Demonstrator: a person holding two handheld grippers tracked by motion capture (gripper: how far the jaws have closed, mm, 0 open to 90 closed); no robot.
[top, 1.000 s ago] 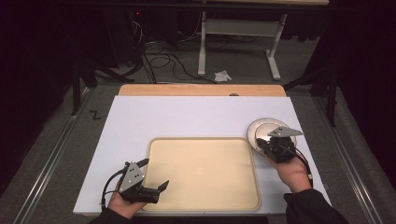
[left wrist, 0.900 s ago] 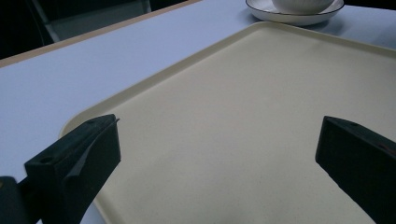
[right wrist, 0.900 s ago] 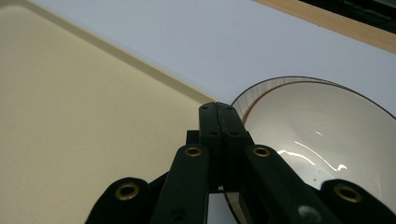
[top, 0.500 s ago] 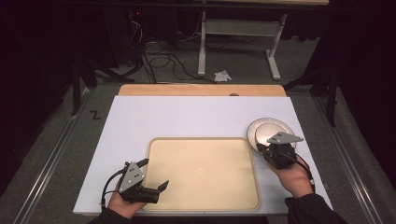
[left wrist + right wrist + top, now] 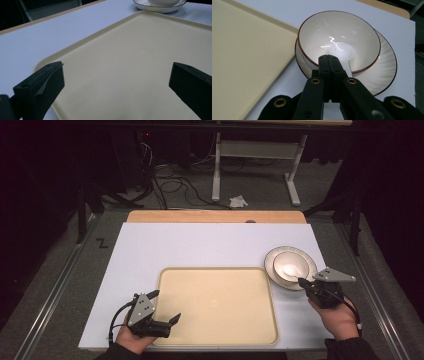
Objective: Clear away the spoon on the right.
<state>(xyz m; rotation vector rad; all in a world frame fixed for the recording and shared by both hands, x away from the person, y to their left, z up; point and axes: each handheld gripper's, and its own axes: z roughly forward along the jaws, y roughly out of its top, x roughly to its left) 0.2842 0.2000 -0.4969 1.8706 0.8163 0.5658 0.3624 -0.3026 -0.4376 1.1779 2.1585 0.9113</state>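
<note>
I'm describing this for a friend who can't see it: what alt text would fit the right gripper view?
The right tool, its jaws shut, grips the handle of a white spoon lying in a brown-rimmed white bowl. The bowl sits on a matching plate on a white table, beside a beige tray.

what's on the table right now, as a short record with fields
surface: white table top with a wooden edge at the far side
tray: beige rectangular plastic tray, nothing on it
dishes: white bowl with a brown rim sitting on a white ribbed plate, right of the tray
spoon: white ceramic spoon lying in the bowl, handle toward the right gripper
left gripper: jaws wide apart over the tray's near left corner, holding nothing
right gripper: jaws shut at the bowl's near rim, over the spoon handle; whether they pinch it is unclear
</note>
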